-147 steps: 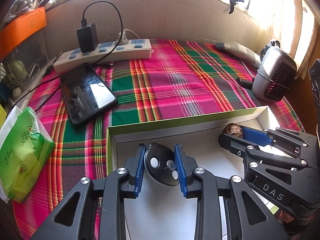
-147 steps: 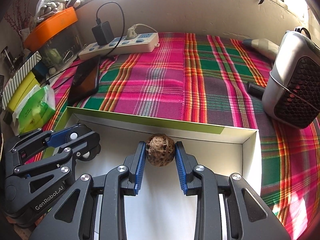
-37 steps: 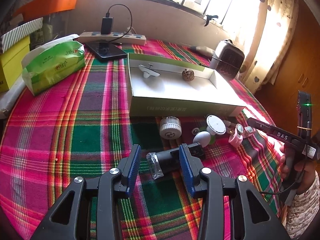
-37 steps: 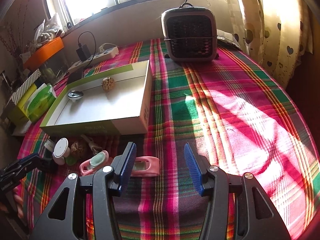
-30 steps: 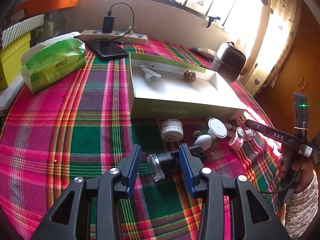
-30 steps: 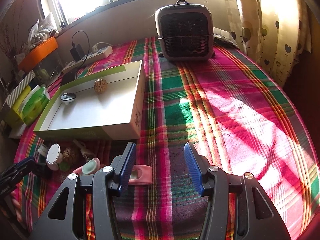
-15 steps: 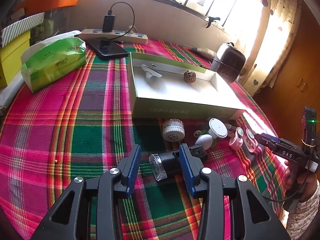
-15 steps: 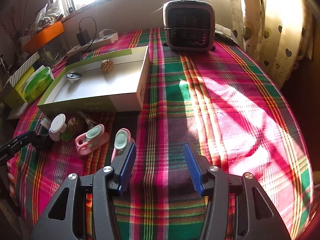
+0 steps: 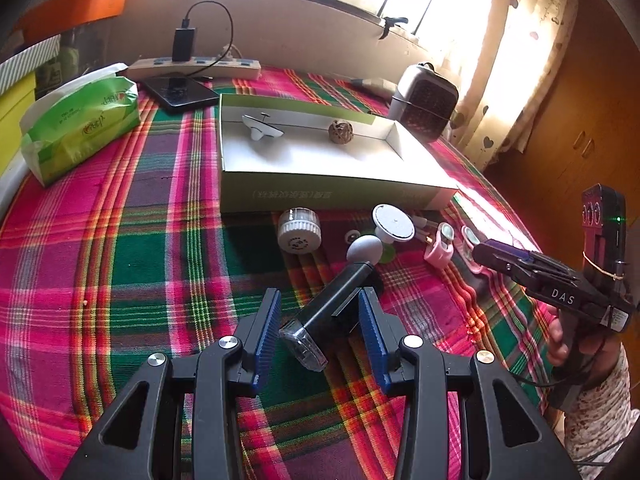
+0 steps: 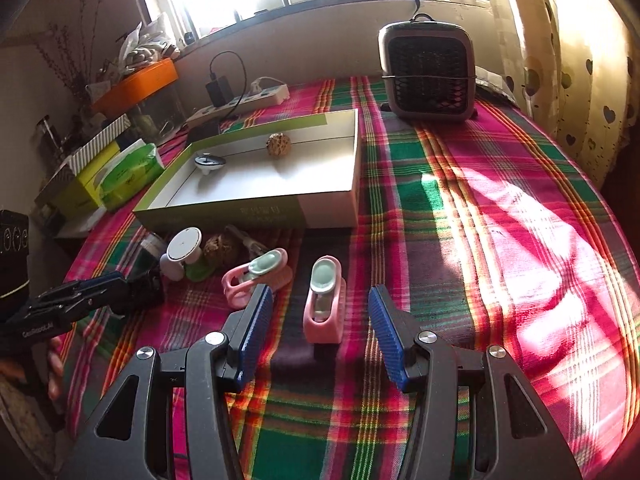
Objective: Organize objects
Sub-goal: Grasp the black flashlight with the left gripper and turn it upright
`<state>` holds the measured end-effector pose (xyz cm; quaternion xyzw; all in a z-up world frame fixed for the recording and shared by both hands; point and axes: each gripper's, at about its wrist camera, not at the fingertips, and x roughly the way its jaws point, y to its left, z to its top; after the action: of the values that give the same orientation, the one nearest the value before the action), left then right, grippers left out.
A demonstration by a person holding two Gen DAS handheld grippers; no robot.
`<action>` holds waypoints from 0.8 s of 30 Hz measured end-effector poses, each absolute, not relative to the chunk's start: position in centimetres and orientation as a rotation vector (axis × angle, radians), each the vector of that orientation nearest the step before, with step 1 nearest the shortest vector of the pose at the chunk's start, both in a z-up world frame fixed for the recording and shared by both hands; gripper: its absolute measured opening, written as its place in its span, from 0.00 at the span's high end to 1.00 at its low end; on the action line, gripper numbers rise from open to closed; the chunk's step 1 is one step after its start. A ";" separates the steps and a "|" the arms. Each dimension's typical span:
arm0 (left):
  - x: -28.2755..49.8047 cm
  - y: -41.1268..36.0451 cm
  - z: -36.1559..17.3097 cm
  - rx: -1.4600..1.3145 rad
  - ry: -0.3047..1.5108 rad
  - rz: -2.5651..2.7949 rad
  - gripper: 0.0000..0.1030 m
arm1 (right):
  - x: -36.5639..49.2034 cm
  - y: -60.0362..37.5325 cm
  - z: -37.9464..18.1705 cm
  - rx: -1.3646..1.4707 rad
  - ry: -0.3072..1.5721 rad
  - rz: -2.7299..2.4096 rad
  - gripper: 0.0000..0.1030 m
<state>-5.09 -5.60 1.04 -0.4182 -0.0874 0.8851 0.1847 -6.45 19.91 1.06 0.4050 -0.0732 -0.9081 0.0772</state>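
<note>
A: What writing can be read here?
B: "DAS" in white letters on the side of the right gripper (image 9: 486, 254).
A: Anything else?
B: Print on the front wall of the open box (image 9: 320, 192) and on the green tissue pack (image 9: 80, 128), both too small or upside down to read.

Open box (image 10: 256, 208) sits mid-counter (image 10: 460, 208); inside it, a walnut (image 10: 279, 144) at the back wall and a small dish (image 10: 210, 162) to its left. Heater (image 10: 428, 76) stands behind the box to its right, power strip (image 10: 240, 104) behind it to the left. Two clips (image 10: 325, 304) lie side by side before the box, apart from each other.
</note>
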 end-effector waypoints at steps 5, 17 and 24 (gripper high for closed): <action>-4.5 -4.4 0.9 -1.189 -0.204 2.456 0.63 | -6.8 19.9 0.4 1.251 -0.202 -2.702 0.50; -4.9 -3.4 0.7 -1.233 -0.136 2.497 0.63 | -7.5 19.2 0.1 1.285 -0.106 -2.712 0.50; -5.3 -3.0 0.6 -1.242 -0.093 2.526 0.63 | -7.8 18.8 0.0 1.301 -0.050 -2.730 0.50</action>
<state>-5.32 -2.97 0.59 -0.4352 -0.0326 0.8851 0.1617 -7.77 18.81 0.01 0.4293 -0.0164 -0.9011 0.0585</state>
